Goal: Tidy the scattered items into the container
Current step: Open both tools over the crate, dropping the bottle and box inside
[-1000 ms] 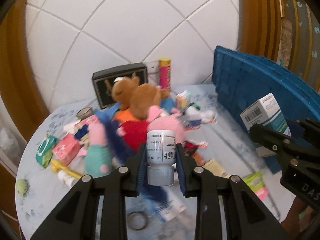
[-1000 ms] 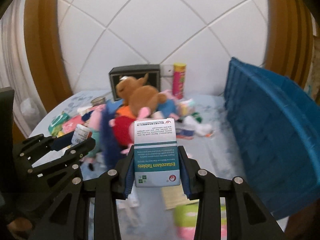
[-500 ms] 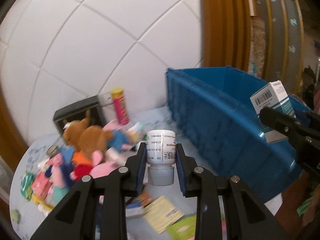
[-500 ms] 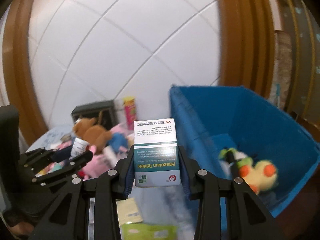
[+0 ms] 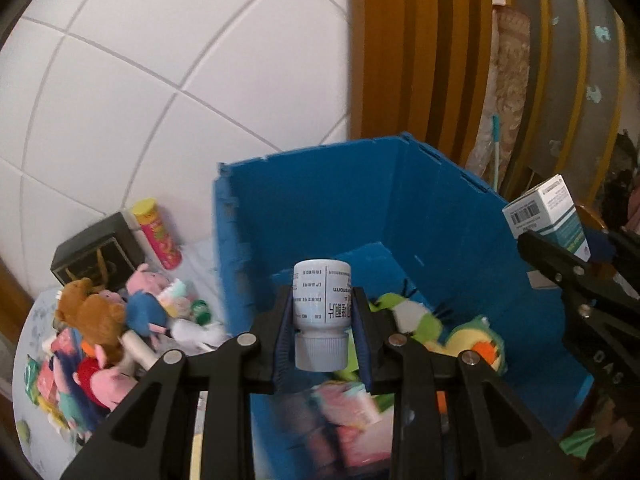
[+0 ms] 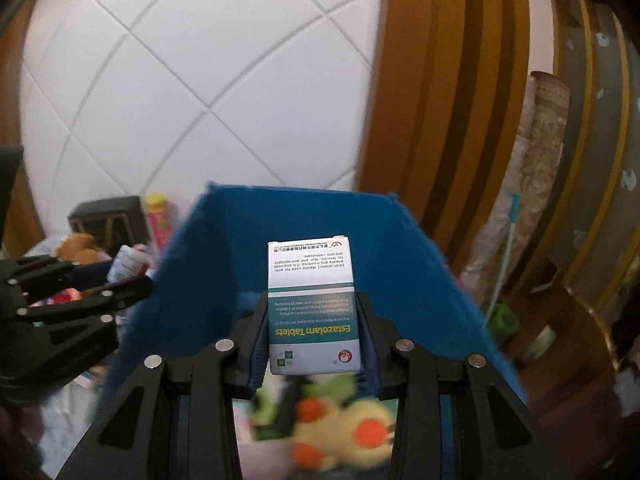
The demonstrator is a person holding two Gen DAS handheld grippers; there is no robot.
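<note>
Both tools clamp items, left tool (image 5: 322, 334) a bottle (image 5: 321, 314), right tool (image 6: 315, 338) a box (image 6: 313, 304), above the toy-filled blue bin (image 5: 312, 216).

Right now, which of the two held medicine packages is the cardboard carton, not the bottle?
The Estazolam Tablets box, clamped in the right gripper over the blue bin. The left gripper holds a round white pill bottle, cap toward the camera.

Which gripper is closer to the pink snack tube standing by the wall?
Left. The left gripper, shut on the white pill bottle, is over the blue bin's side nearest the pink snack tube. The right gripper, holding the Estazolam Tablets box, is farther off.
</note>
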